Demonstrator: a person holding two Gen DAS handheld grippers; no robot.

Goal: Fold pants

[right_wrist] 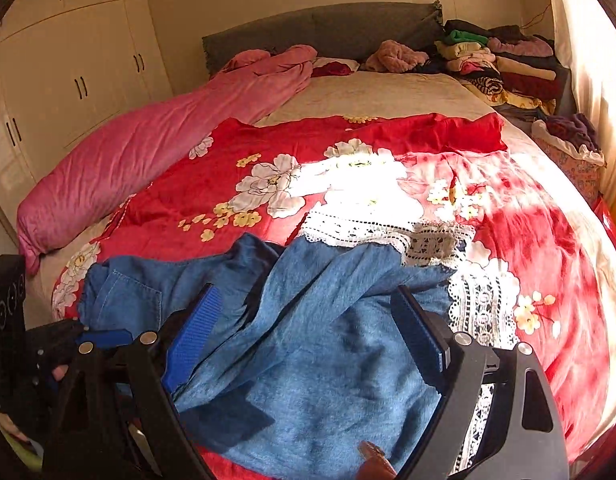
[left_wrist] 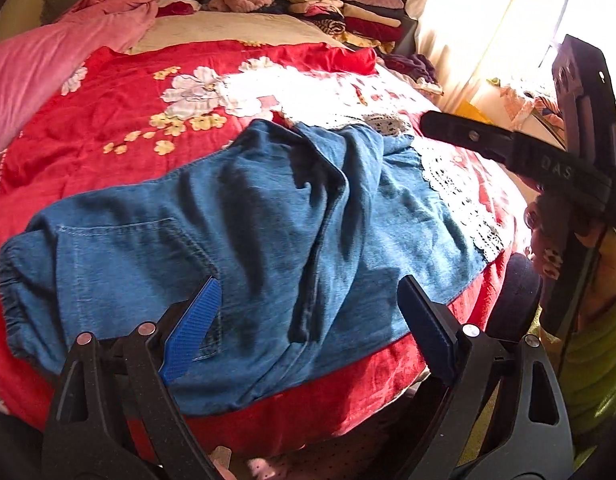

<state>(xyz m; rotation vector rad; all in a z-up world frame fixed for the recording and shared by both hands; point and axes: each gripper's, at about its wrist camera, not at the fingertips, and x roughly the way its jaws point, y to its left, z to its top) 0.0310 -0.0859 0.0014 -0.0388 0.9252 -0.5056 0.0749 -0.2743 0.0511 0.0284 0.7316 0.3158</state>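
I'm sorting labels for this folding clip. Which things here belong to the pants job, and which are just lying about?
Part of the job:
blue denim pants, spread rumpled on the red floral quilt
left gripper, open
right gripper, open

Just lying about:
pink duvet
stack of folded clothes
white lace cloth
wardrobe

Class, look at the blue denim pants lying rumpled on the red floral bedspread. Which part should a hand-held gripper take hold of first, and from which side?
Probably the elasticated waistband of the blue denim pants, approached from the near bed edge. It is a thick, bunched hem on the red floral bedspread, easier to pinch than flat cloth. The left hand-held gripper hovers open above them.
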